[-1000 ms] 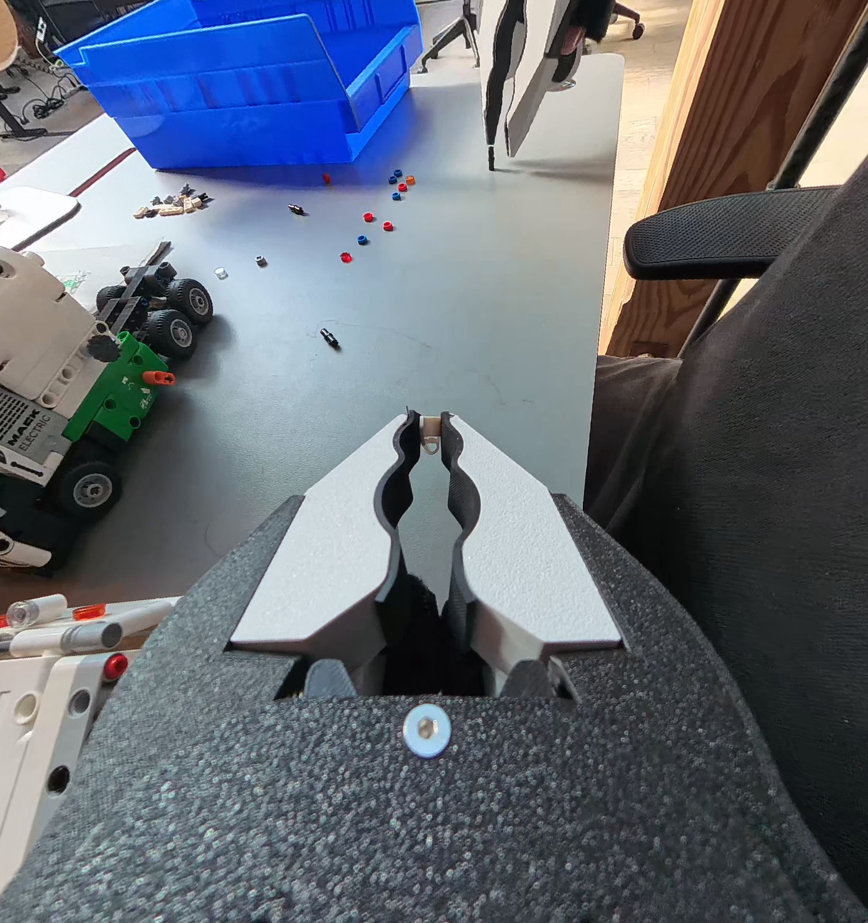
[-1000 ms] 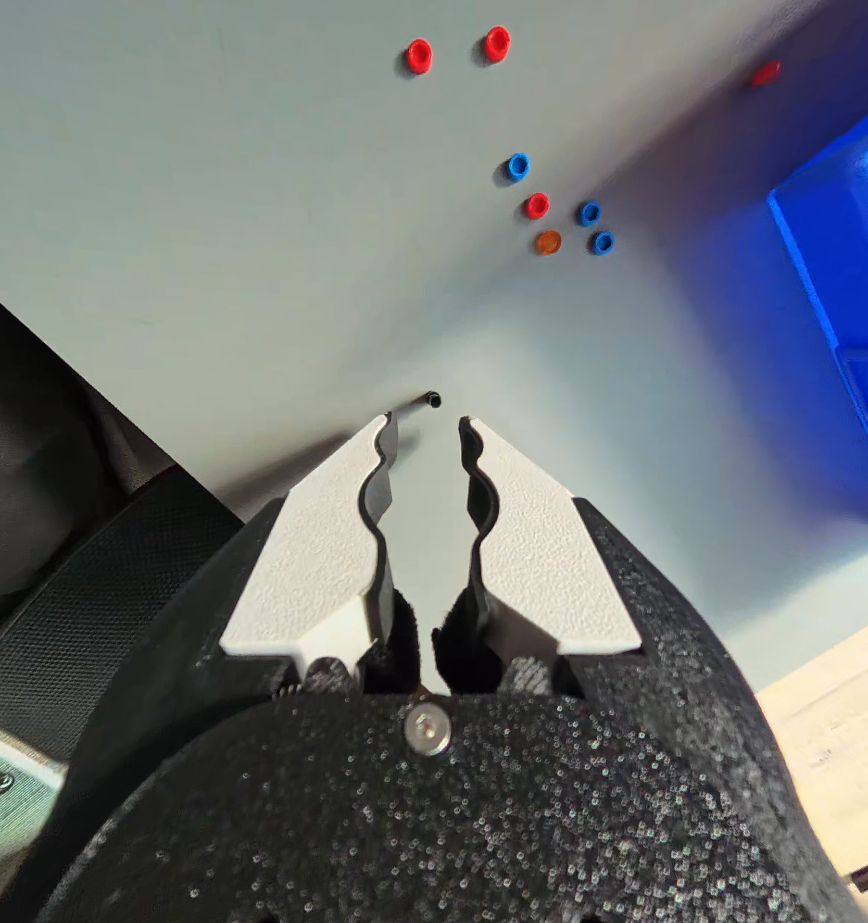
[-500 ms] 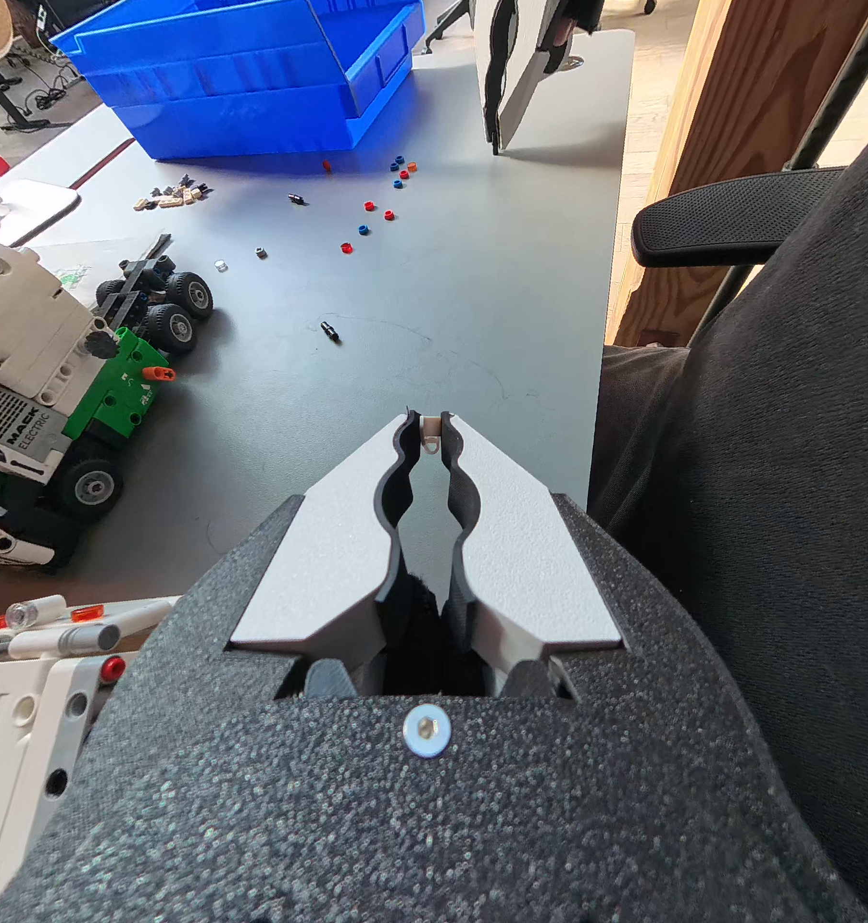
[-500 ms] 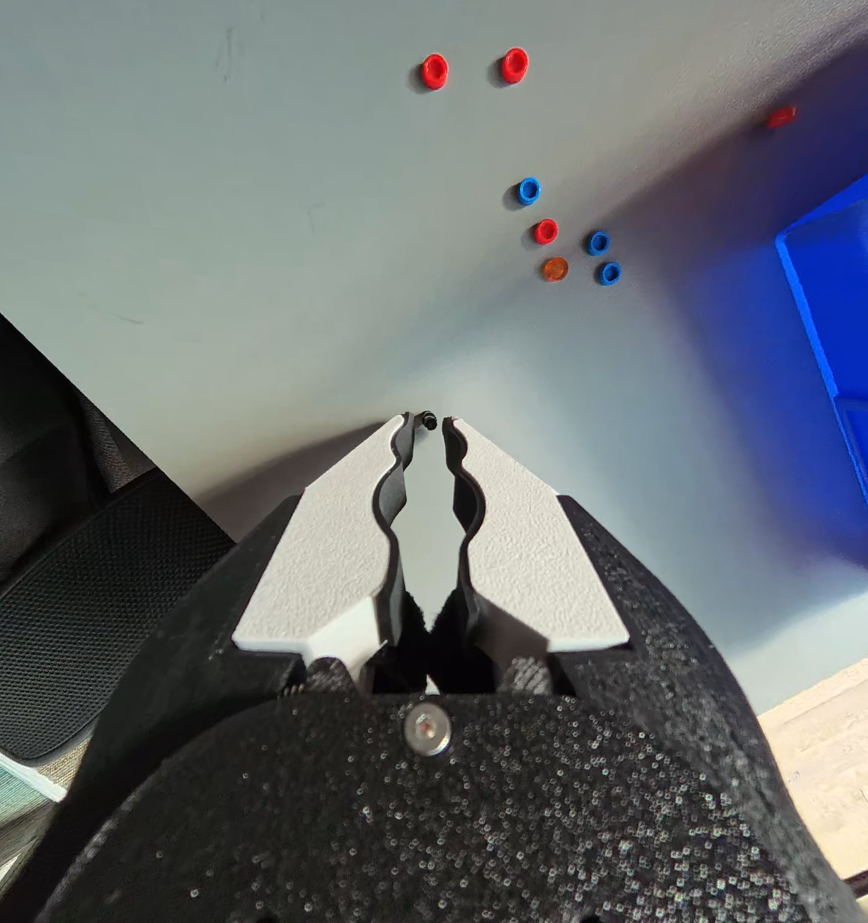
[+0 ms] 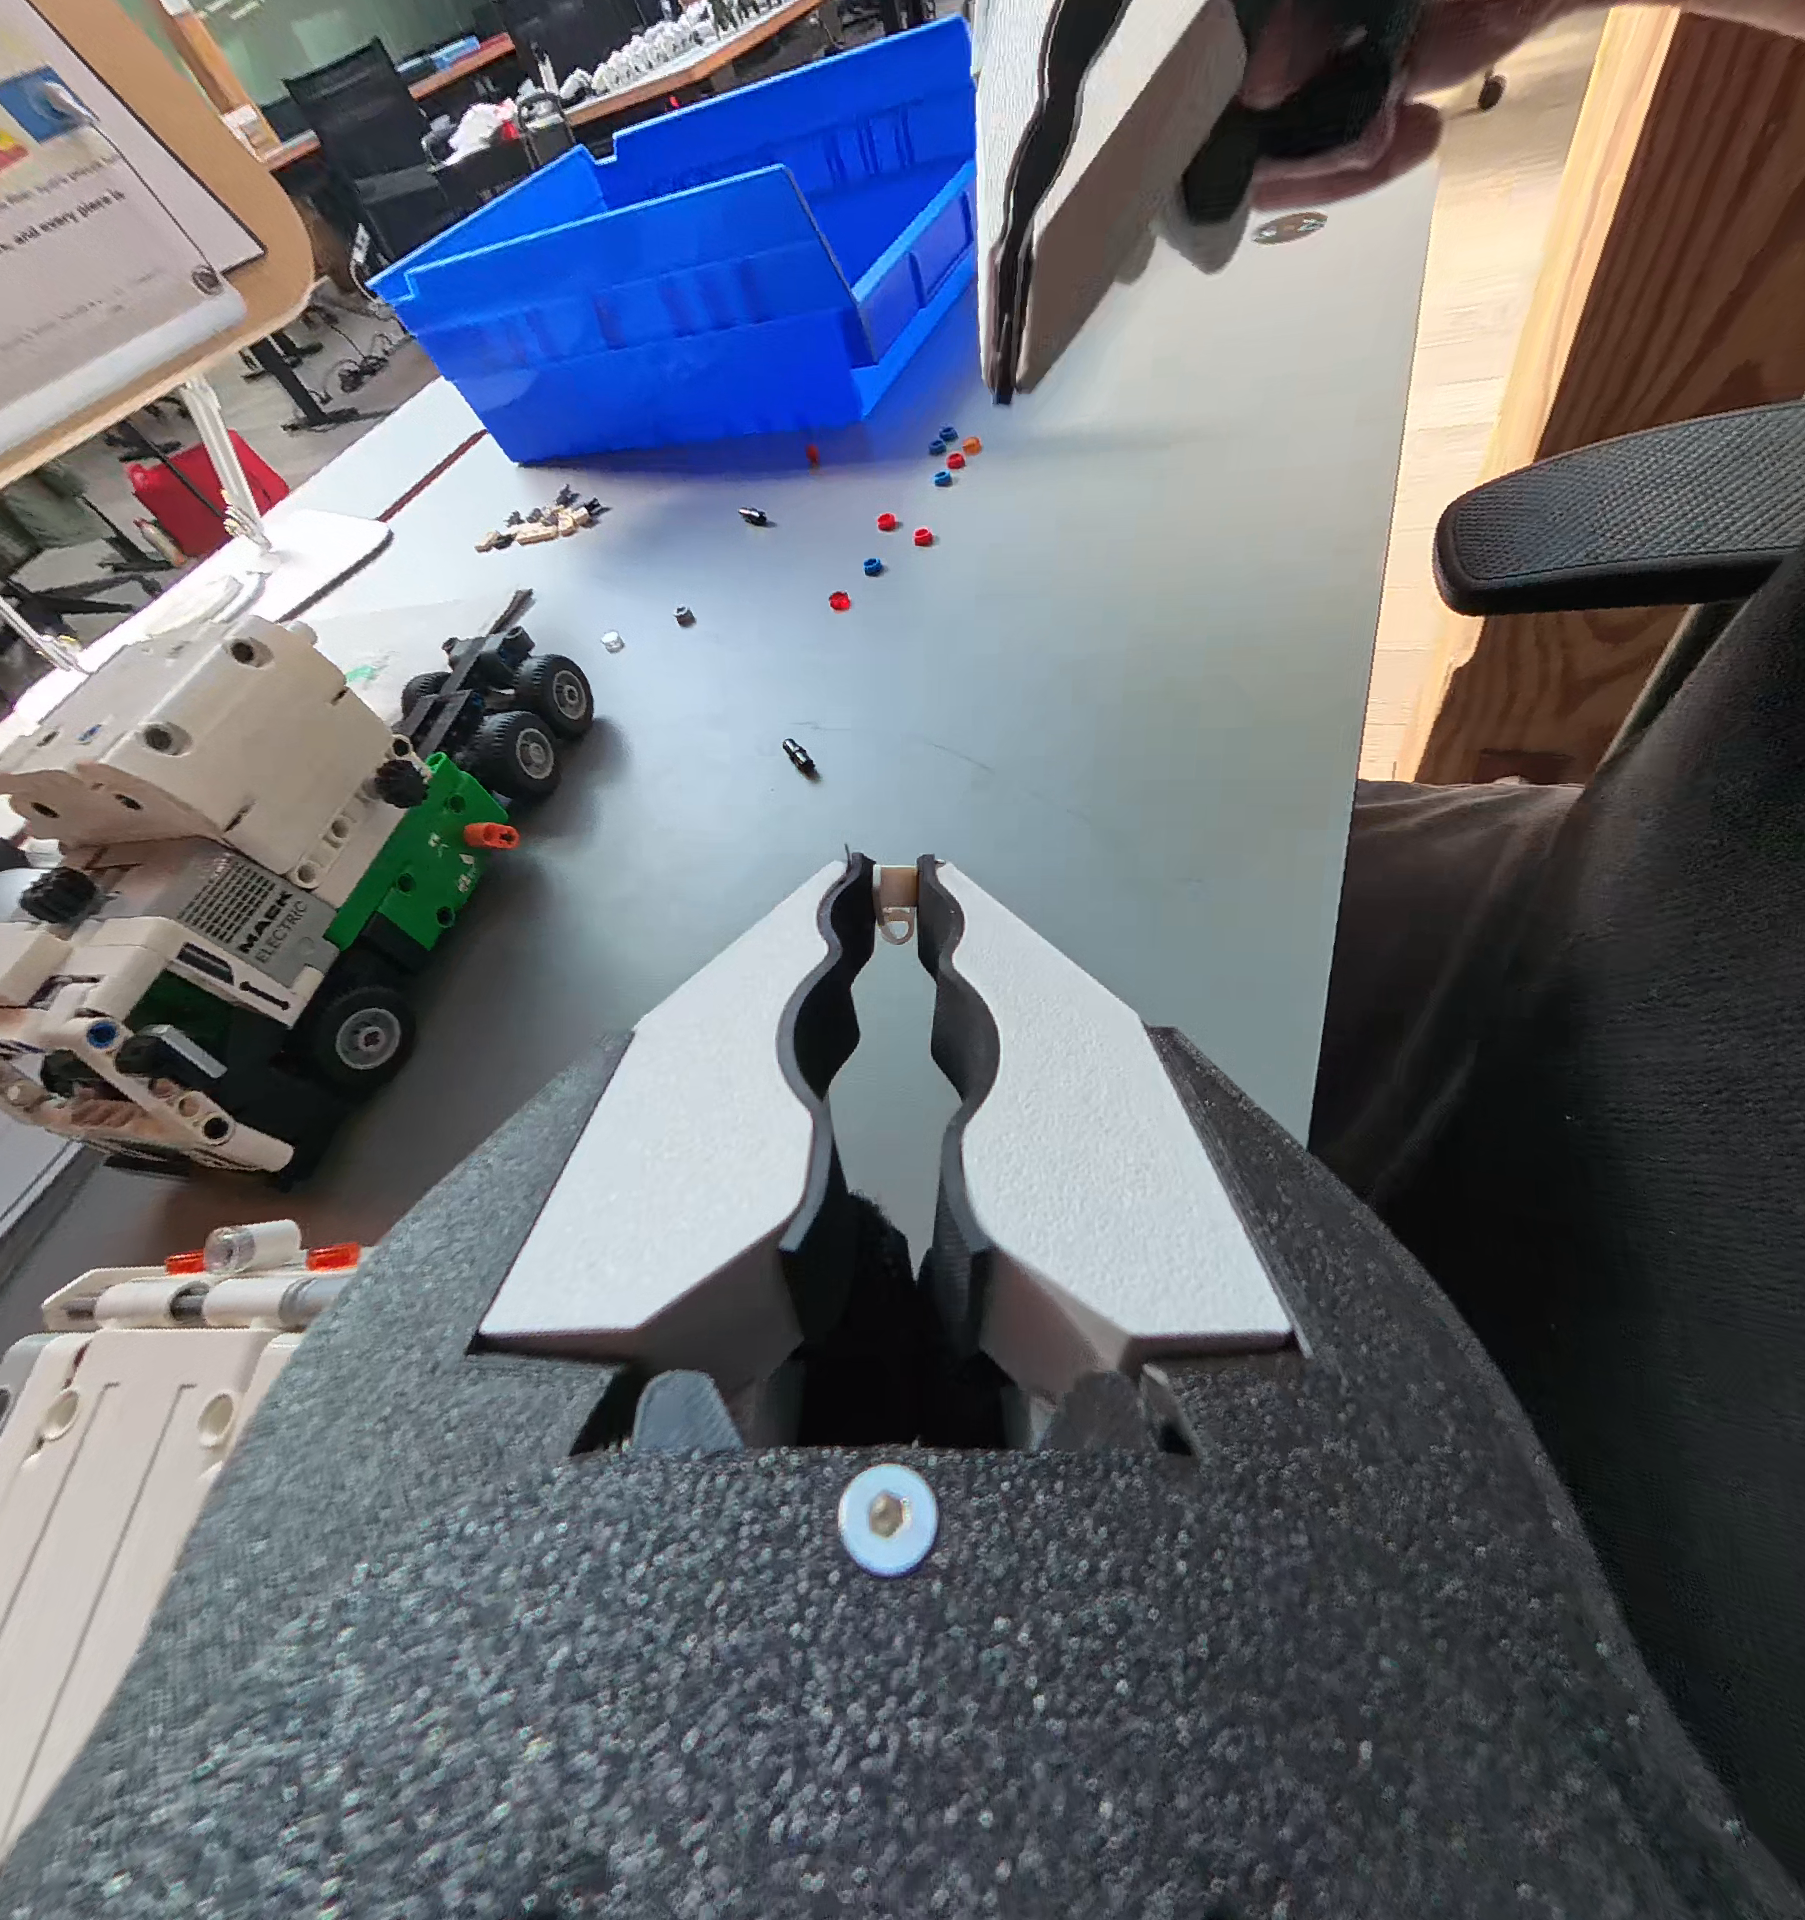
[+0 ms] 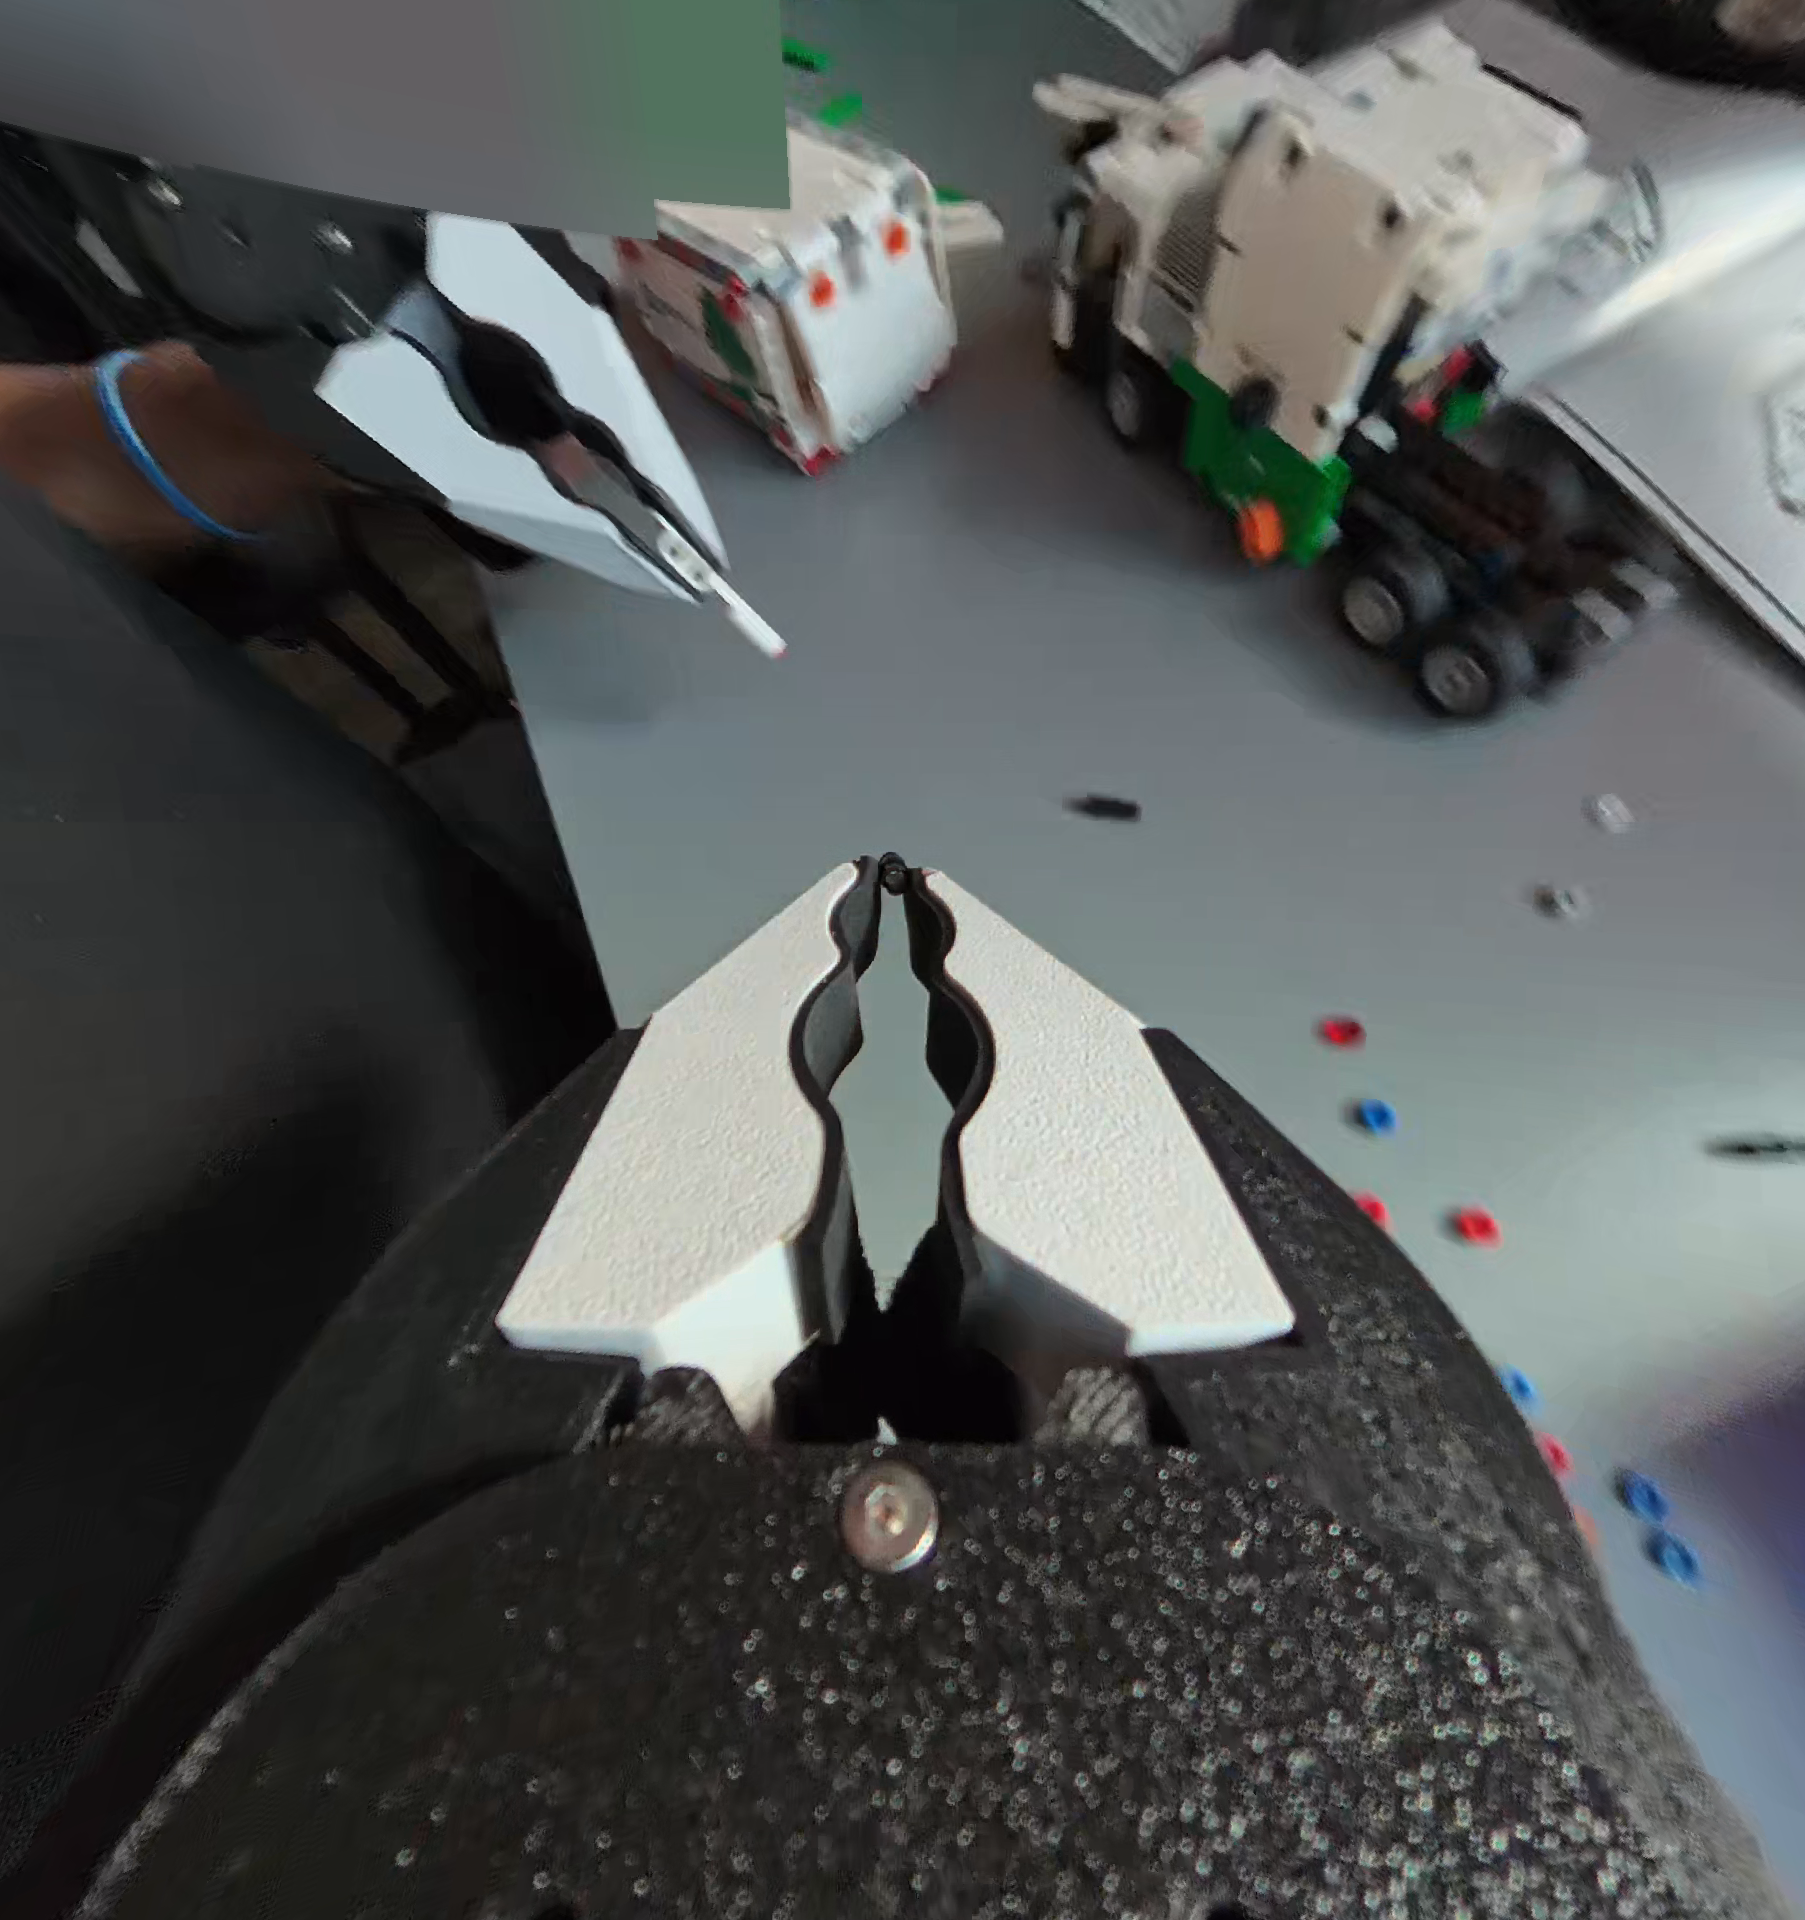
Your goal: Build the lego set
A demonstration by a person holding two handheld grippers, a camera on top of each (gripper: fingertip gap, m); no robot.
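My left gripper (image 5: 893,883) is shut on a small tan piece (image 5: 895,906), held above the grey table near its right edge. In the right wrist view the left gripper (image 6: 706,582) shows at upper left with a white bar (image 6: 750,627) sticking out of its tips. My right gripper (image 6: 890,871) is shut on a small black pin (image 6: 891,869), lifted above the table; it also shows at the top of the left wrist view (image 5: 1002,390). The white and green truck (image 5: 202,862) stands at the left, also seen in the right wrist view (image 6: 1324,312).
A blue bin (image 5: 690,291) stands at the back. Small red and blue round pieces (image 5: 882,540), black pins (image 5: 798,755) and tan pieces (image 5: 534,530) lie scattered on the table (image 5: 1137,675). A white box section (image 5: 98,1455) is at lower left. A chair armrest (image 5: 1625,530) is beyond the right edge.
My right gripper closed on the black pin, lifted it off the table and swung round to face the truck and the left gripper. My left gripper tilted up slightly, still holding its piece.
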